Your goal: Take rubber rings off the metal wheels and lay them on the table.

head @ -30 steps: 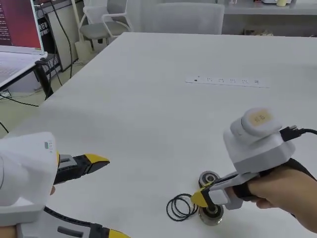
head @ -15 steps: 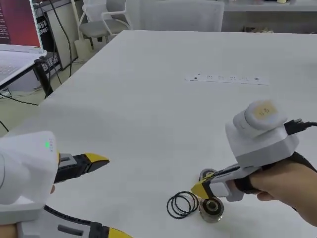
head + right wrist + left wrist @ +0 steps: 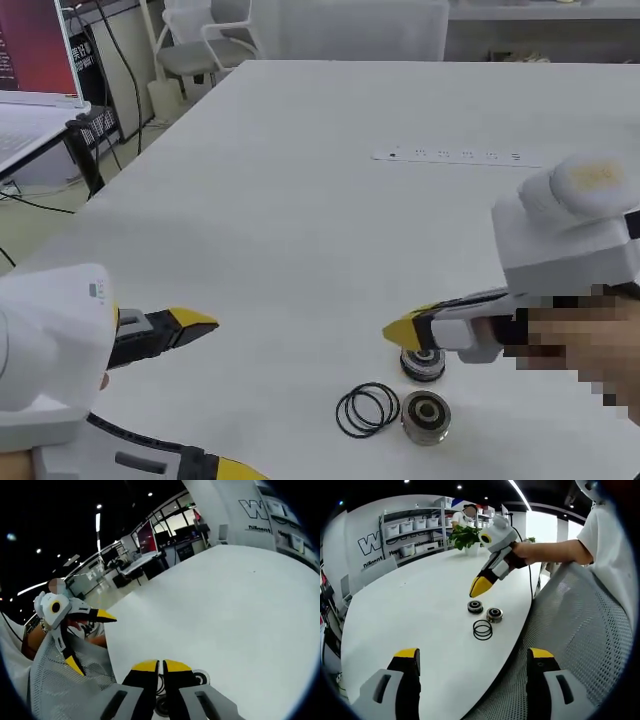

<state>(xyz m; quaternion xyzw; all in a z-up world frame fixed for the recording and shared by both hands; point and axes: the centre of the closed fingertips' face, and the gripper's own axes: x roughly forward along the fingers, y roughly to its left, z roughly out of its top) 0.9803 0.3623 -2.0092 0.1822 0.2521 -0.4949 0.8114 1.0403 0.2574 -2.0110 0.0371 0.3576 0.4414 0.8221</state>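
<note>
Thin black rubber rings (image 3: 368,410) are laid beside two round metal wheels (image 3: 427,415) on a smooth white office table (image 3: 300,200). The right gripper (image 3: 161,666) is clenched empty and the left gripper (image 3: 473,653) is spread wide.

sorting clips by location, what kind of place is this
Most likely an open-plan office or tech lab: a big white table with a power strip on it, office chairs and a monitor nearby, and shelves of storage boxes by the wall.
</note>
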